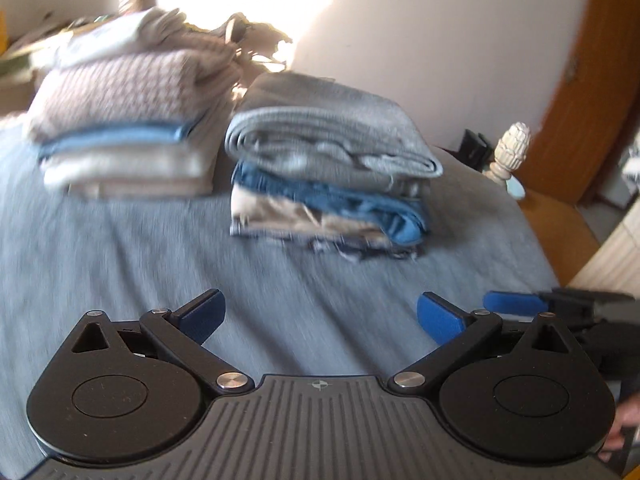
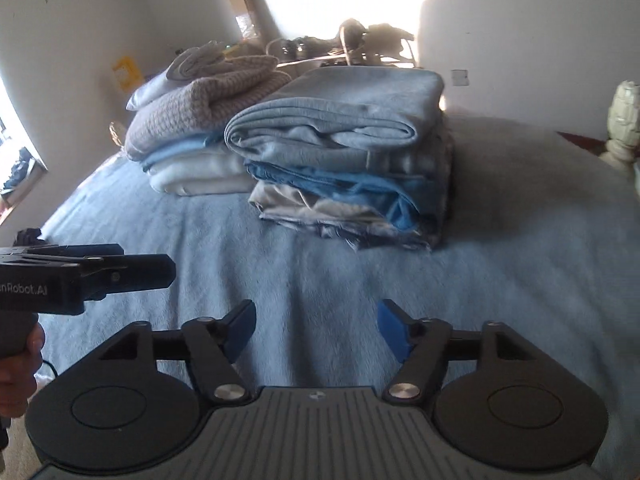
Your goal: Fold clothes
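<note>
Two stacks of folded clothes stand on a blue bed cover [image 1: 120, 248]. The nearer stack [image 1: 332, 168] has a grey-blue garment on top, then denim and beige pieces; it also shows in the right wrist view [image 2: 344, 160]. The farther stack [image 1: 120, 120] has a knitted grey sweater on top; it shows in the right wrist view [image 2: 200, 136] too. My left gripper [image 1: 320, 318] is open and empty above the cover, short of the nearer stack. My right gripper [image 2: 316, 330] is open and empty, also short of it. Each gripper shows in the other's view, the right one [image 1: 560, 304] and the left one [image 2: 88, 276].
A white carved bedpost [image 1: 510, 152] stands at the bed's far right corner, by a wooden door [image 1: 580, 80]. Cluttered items [image 2: 352, 40] lie behind the stacks under a bright window. The bed's left edge drops to the floor [image 2: 24, 208].
</note>
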Available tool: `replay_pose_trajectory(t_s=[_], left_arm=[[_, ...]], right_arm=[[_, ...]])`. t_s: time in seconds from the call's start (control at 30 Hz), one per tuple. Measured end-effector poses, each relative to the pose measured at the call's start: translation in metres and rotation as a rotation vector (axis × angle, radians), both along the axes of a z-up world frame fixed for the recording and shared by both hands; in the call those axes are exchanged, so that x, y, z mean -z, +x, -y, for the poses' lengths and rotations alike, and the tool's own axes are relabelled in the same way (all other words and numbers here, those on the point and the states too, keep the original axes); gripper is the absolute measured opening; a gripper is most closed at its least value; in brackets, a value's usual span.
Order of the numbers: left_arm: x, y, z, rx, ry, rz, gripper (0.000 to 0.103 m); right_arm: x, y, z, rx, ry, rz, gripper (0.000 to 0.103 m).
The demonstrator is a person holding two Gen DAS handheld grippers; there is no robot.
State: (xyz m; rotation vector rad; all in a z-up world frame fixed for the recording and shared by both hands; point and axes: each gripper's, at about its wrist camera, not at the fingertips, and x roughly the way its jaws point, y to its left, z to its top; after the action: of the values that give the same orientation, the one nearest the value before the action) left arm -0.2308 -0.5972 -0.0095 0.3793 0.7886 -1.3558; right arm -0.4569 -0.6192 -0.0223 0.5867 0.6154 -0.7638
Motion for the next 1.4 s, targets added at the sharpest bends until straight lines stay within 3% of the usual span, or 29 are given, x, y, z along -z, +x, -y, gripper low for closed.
replay_pose_trajectory(t_s=[0.2,0.3,0.47,0.6,0.67,0.77,1.03,1.4], left_arm=[[0.002,-0.024,-0.029,-0.110,0.044,-0.037,0.103],[0.004,-0.035,-0.041,-0.157,0.086,0.011,0.103],[0.002,-0.045,-0.059,-0.197,0.088,0.072,0.103],[-0.002,-0.053,-0.069,-0.196,0.064,0.101,0.103],[-0.003,-0.057,-0.072,-0.179,0.057,0.102,0.103],[-0.001,-0.063,-0.072,-0.153,0.064,0.096,0.103],[0.002,-0.083,-0.065,-0.114,0.069,0.171,0.103],[0.004,-0.088,-0.060,-0.149,0.084,0.216,0.103]], right_arm=[[-0.013,-0.013,-0.046,0.071,-0.097,-0.110,0.096],[-0.021,-0.016,-0.059,0.115,-0.173,-0.172,0.100],[-0.036,-0.026,-0.067,0.139,-0.234,-0.165,0.102],[-0.046,-0.038,-0.066,0.154,-0.192,-0.129,0.103],[-0.045,-0.041,-0.068,0.127,-0.153,-0.128,0.103],[-0.043,-0.040,-0.081,0.116,-0.175,-0.174,0.103],[-0.040,-0.051,-0.084,0.195,-0.176,-0.191,0.103],[-0.038,-0.050,-0.084,0.179,-0.188,-0.197,0.103]])
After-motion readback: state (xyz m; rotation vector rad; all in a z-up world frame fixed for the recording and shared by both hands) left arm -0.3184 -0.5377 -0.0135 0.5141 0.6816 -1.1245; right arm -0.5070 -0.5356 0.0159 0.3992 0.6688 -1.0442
